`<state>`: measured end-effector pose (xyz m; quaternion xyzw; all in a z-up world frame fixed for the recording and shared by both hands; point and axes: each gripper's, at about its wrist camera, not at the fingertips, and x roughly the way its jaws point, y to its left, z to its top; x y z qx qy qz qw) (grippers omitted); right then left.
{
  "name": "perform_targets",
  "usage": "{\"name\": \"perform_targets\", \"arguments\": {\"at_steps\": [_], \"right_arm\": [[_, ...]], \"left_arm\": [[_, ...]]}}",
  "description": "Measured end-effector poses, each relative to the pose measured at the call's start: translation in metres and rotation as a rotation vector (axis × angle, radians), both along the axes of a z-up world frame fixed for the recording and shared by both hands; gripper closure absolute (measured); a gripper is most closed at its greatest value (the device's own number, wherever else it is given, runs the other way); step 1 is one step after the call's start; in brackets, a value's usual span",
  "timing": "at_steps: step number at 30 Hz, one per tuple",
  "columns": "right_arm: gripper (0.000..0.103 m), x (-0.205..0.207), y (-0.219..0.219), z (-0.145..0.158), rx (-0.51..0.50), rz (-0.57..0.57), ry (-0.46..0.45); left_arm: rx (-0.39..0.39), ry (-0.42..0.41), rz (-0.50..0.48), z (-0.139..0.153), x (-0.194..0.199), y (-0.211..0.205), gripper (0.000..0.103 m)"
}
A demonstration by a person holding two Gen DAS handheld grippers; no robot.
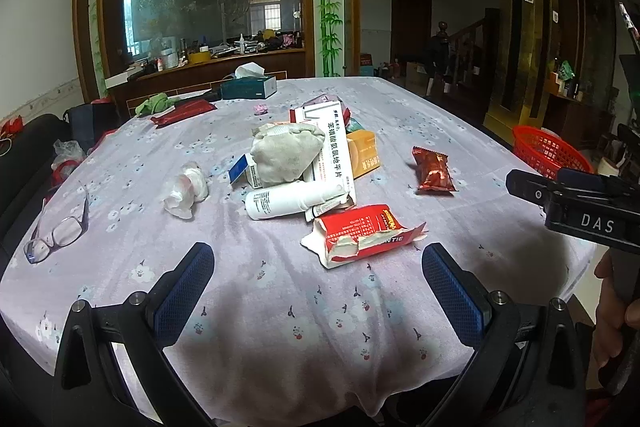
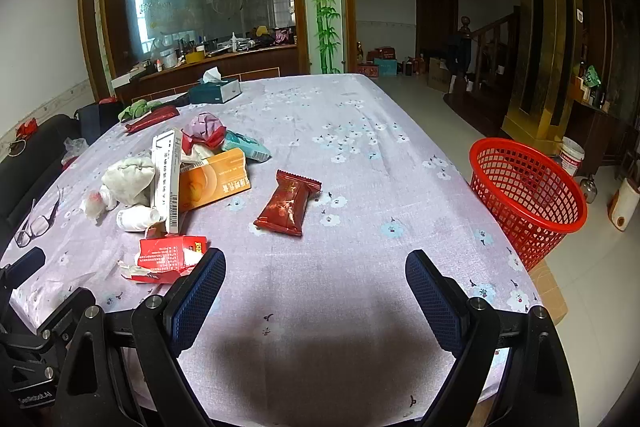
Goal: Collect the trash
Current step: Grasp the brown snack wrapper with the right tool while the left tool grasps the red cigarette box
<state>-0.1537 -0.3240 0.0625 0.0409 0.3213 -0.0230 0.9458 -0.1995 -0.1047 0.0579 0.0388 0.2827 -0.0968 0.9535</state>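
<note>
Nothing looks collected yet — the floral-clothed table (image 2: pixel 360 131) holds all the litter, and the red mesh basket (image 2: pixel 528 195) beside its right edge shows nothing inside. Cardboard boxes (image 1: pixel 332 151), a torn red carton (image 1: pixel 360 235), a glossy snack wrapper (image 2: pixel 288 203), crumpled tissue (image 1: pixel 186 191) — left gripper (image 1: pixel 318 291) and right gripper (image 2: pixel 316 291) both spread wide, empty

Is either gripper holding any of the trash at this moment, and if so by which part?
Nothing is held. The left gripper and right gripper are both open above the tablecloth, with no trash between the fingers.
</note>
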Motion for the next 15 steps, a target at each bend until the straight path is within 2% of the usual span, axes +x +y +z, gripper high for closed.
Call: {"name": "perform_targets", "arguments": {"at_steps": [4, 8, 9, 11, 15], "right_arm": [[0.009, 0.002, -0.003, -0.001, 0.019, 0.004, 0.014], [0.009, 0.012, -0.011, -0.003, 0.08, 0.032, 0.058], [0.009, 0.015, -0.014, -0.004, 0.097, 0.035, 0.069], [0.01, 0.02, -0.017, -0.006, 0.122, 0.043, 0.086], [0.014, 0.034, -0.024, -0.01, 0.183, 0.06, 0.128]], "left_arm": [[0.018, 0.0, -0.027, 0.0, 0.002, -0.002, 0.0], [0.047, 0.024, -0.1, -0.001, 0.012, -0.007, 0.001], [0.056, 0.028, -0.112, -0.002, 0.015, -0.008, 0.002], [0.083, 0.047, -0.152, -0.005, 0.023, -0.012, 0.013], [0.119, 0.081, -0.214, -0.012, 0.034, -0.021, 0.015]]}}
